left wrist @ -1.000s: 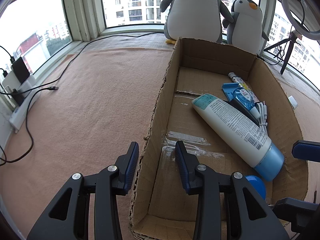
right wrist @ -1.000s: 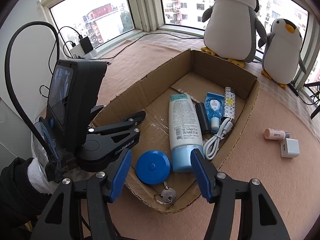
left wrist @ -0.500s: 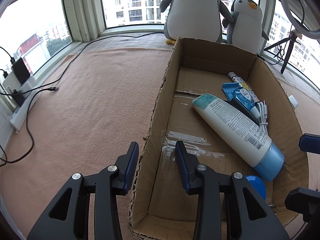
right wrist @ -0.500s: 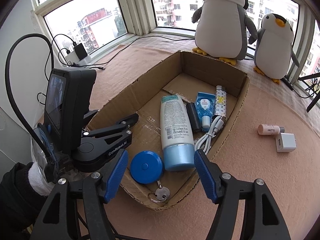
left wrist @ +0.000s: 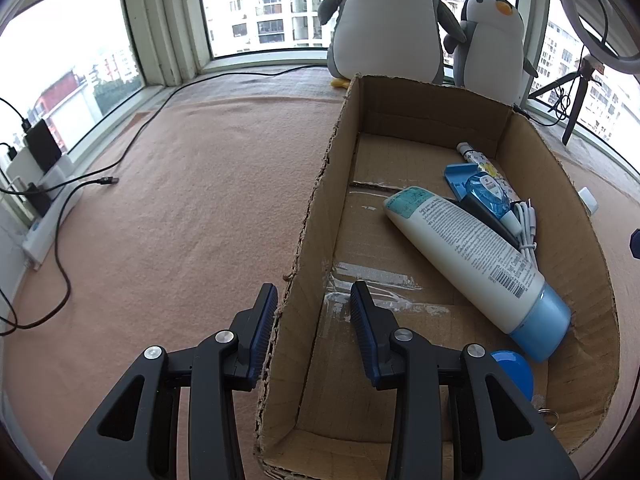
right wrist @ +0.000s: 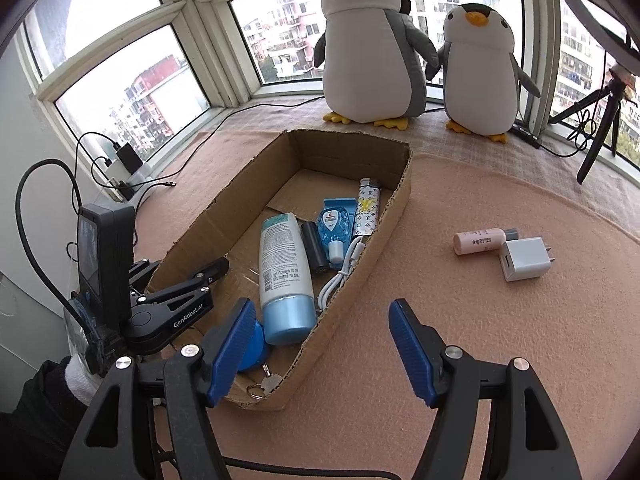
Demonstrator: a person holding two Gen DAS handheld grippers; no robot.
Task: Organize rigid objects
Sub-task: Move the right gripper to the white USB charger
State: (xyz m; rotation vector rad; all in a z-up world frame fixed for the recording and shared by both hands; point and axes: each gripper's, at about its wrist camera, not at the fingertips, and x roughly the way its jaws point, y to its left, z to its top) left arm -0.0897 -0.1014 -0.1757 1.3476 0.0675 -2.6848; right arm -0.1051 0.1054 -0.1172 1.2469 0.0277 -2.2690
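Note:
An open cardboard box [left wrist: 312, 216] [right wrist: 400, 200] lies on the pink mat. In it are a white lotion tube [left wrist: 468, 252] [right wrist: 284, 264] with a blue cap, a blue tape measure [left wrist: 514, 368] [right wrist: 252, 344], keys [right wrist: 266, 384], a white cable [right wrist: 344, 268], a lighter [right wrist: 366, 212] and a blue dispenser [right wrist: 334, 224]. My left gripper [left wrist: 314, 312] [right wrist: 208, 276] is open and straddles the box's left wall. My right gripper [right wrist: 324, 340] is open wide above the box's near right corner. A pink bottle [right wrist: 478, 240] and a white charger plug [right wrist: 524, 258] lie on the mat to the right.
Two plush penguins [right wrist: 372, 52] [right wrist: 480, 72] stand on the sill behind the box. A tripod [right wrist: 600, 128] is at the far right. Cables and a power strip [left wrist: 44, 216] run along the left window. Pink mat [left wrist: 180, 208] spreads left of the box.
My right gripper has pulled back and swung right, away from the tube and tape measure, so the bottle and charger now sit nearer its view's middle. The left gripper has not moved.

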